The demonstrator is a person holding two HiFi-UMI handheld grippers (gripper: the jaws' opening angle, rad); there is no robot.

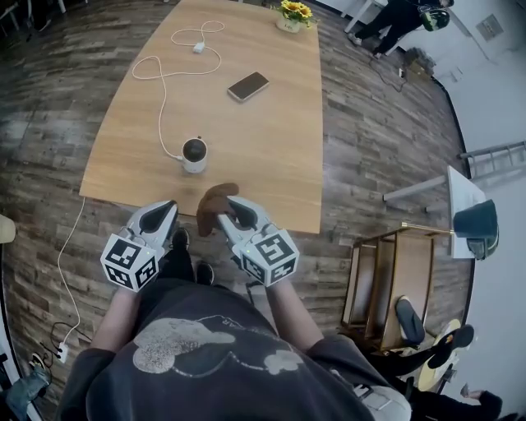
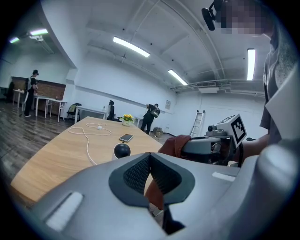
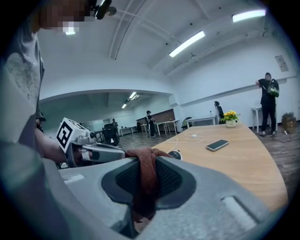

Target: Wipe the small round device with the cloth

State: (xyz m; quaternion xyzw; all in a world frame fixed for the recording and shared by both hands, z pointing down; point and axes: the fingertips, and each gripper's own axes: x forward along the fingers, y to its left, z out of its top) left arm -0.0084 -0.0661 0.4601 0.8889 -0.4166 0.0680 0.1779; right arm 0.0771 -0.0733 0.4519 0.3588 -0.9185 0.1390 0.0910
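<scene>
1. Brown cloth [image 1: 215, 204] is pinched in my right gripper [image 1: 236, 210]. The jaws are clamped down on a bunched fold of it. In the right gripper view the fabric runs up between the pads and flops over the top.
2. My left gripper [image 1: 161, 217] has its jaws pressed together with nothing between them. It sits just beside the right one, and both are held at the near edge of the table with their marker cubes toward the person's body.
3. The small round device [image 1: 195, 154] has a white body and a dark top. It stands upright on the wooden table [image 1: 271, 140], close to the near edge, just beyond the cloth and not touching it.
4. A white cable [image 1: 163, 90] leaves the device's base and snakes in loops across the tabletop toward the far end. Another stretch hangs off the left side down to the floor.
5. A smartphone [image 1: 248, 85] lies flat further back with its screen dark, well apart from the device.
6. A pot of yellow flowers [image 1: 293, 14] sits at the table's far end.
7. The gripper views also show a few people standing way off by other tables, under long ceiling lights.
</scene>
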